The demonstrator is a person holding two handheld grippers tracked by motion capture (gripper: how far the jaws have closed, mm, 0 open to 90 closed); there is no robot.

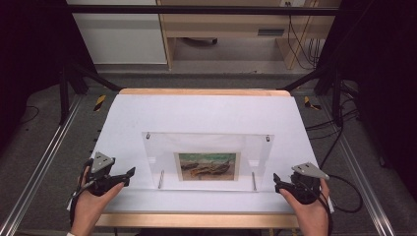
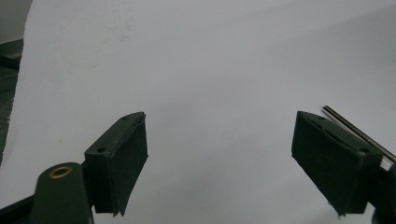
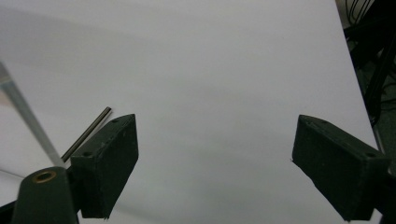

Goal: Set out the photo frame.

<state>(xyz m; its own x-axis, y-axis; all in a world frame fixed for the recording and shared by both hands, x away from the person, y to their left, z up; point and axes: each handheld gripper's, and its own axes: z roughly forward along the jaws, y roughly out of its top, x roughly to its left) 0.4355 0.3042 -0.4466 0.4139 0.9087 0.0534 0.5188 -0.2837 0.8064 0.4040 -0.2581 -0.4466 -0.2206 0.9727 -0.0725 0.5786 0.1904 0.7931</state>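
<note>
A: What do we see on the left?

B: Our left gripper [image 1: 119, 178] is near the front left corner of the white sheet [image 1: 206, 113]. Its jaws are wide apart and hold nothing.

A: And in the middle?

B: We see a clear frame [image 1: 162, 147] with a small picture [image 1: 207, 166] inside it. It sits near the front edge of the sheet, between our two grippers. We can't tell if it stands up or leans back.

A: What are those thin sticks?

B: Two metal pins. The left pin [image 1: 161, 179] and the right pin [image 1: 253, 181] are at the frame's front corners.

A: And on the right?

B: Our right gripper [image 1: 281, 182] is near the front right corner. Its jaws are wide apart too, and empty.

A: What could go wrong?

B: We think the frame is slick. If we pinch only one side, it could slip or tip over. If we bump a pin, it could roll off the sheet.
</note>
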